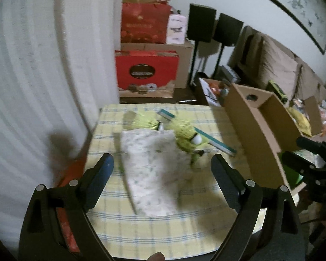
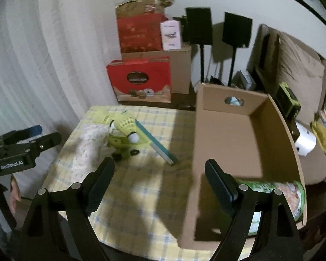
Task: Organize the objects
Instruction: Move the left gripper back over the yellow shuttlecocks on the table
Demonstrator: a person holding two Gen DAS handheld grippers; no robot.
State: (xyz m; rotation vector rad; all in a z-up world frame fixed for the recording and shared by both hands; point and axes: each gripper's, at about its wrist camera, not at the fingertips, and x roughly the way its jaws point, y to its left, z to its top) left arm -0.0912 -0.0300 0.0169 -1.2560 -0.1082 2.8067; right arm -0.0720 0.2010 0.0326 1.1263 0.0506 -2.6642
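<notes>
A white speckled packet (image 1: 150, 169) lies in the middle of the yellow checked table (image 1: 163, 221). Behind it are two yellow-green shuttlecocks (image 1: 141, 122), a small green toy (image 1: 188, 145) and a teal-and-white strip (image 1: 206, 139). My left gripper (image 1: 162, 159) hangs open over the packet's near end, holding nothing. An open cardboard box (image 2: 228, 143) stands on the table's right side with a green printed packet (image 2: 271, 192) inside. My right gripper (image 2: 159, 163) is open and empty beside the box's left wall. The shuttlecock (image 2: 128, 128), toy (image 2: 119, 146) and left gripper (image 2: 43, 133) show further left.
White curtains (image 1: 32, 87) hang close on the left. Behind the table stand stacked red gift boxes (image 1: 145, 71), brown cartons and two black speakers on stands (image 2: 198, 26). A cluttered sofa (image 2: 304, 87) runs along the right. A person's hand (image 2: 14, 189) shows at lower left.
</notes>
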